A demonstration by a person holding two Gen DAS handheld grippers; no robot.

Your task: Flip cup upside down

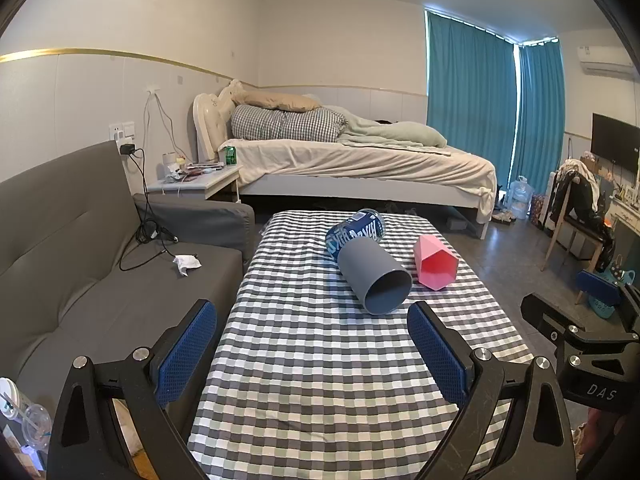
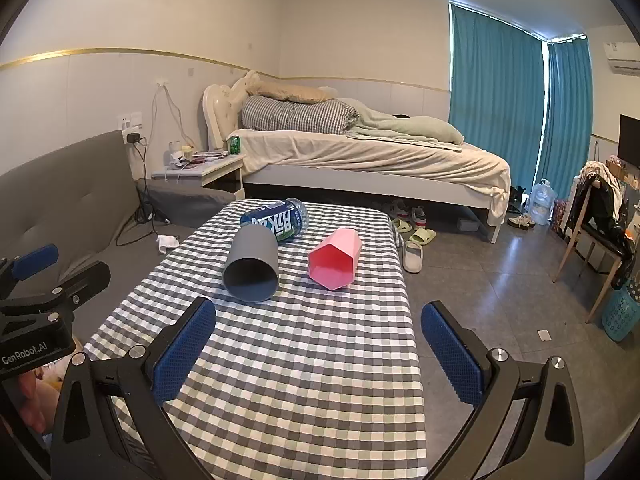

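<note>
A grey cup (image 1: 374, 276) lies on its side on the checkered table (image 1: 320, 380), mouth toward me; it also shows in the right wrist view (image 2: 252, 264). A pink faceted cup (image 1: 434, 262) lies on its side to its right, seen in the right wrist view too (image 2: 335, 258). My left gripper (image 1: 312, 344) is open and empty, short of the grey cup. My right gripper (image 2: 318, 344) is open and empty, short of both cups over the table's right part.
A blue-labelled plastic bottle (image 1: 356, 232) lies behind the grey cup, touching it. A grey sofa (image 1: 80, 248) stands left of the table. A bed (image 1: 360, 160) is behind. Slippers (image 2: 414, 248) lie on the floor right of the table. A chair (image 2: 600, 232) stands far right.
</note>
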